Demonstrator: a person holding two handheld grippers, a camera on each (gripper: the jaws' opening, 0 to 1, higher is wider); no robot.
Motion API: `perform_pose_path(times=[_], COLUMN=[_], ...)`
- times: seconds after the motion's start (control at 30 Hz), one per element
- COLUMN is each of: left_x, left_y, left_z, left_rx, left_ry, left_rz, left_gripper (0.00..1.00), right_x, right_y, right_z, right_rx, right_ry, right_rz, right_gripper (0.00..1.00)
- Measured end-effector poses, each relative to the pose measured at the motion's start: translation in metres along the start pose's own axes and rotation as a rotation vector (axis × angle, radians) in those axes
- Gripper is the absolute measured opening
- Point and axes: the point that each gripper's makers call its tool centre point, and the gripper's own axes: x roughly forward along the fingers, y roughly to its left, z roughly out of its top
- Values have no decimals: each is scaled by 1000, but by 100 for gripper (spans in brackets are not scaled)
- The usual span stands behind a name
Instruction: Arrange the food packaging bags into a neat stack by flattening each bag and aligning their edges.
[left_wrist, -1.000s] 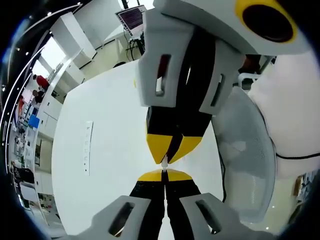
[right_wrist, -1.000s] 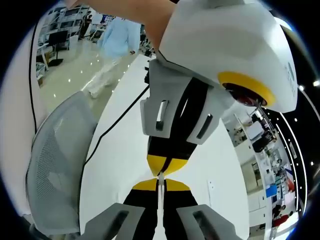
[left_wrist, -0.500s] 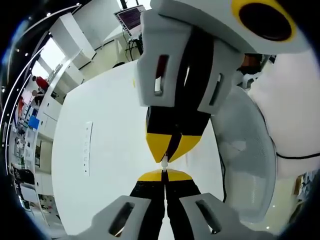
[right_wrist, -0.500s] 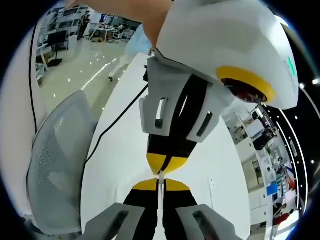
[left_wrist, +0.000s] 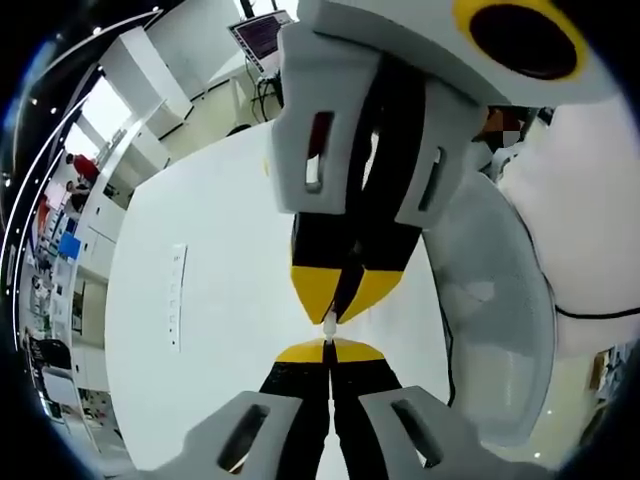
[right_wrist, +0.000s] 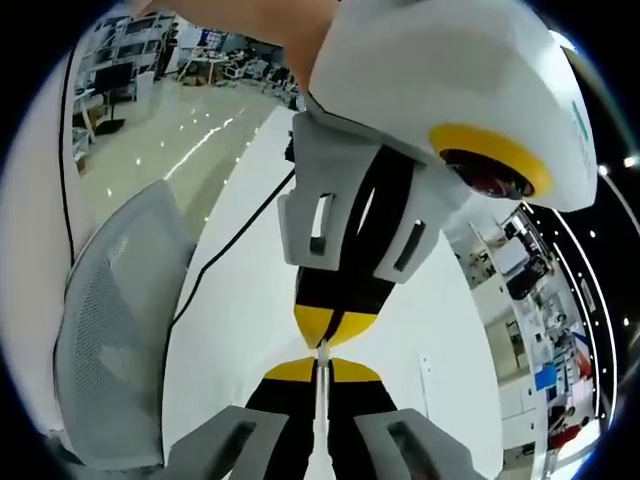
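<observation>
Both my hand-held grippers met tip to tip over the white bench, pinching a thin white edge between them.

That thin white strip sat clamped where my left hand-held gripper and right hand-held gripper faced each other, jaws shut; whether it was a bag I couldn't tell. The bench lay beneath, a grey mesh chair beside it.

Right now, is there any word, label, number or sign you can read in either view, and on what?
No legible text.
Monitor past the white table: screen lit, content too small and blurred to read.
Strip on the table: marks too small to read.
Left gripper and right gripper: no lettering visible.
</observation>
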Motion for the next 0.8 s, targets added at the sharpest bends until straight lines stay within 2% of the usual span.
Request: perform_pose_path(times=[0.33, 0.8], left_x=[0, -1], left_y=[0, -1], left_z=[0, -2], left_rx=[-11, -19], left_ry=[-9, -10], left_rz=[-1, 2], left_gripper=[0, 0], right_x=[3, 4], right_y=[1, 0], right_z=[9, 10], right_rx=[26, 6], right_ry=[-33, -23], right_rz=[1, 9], right_gripper=[3, 0])
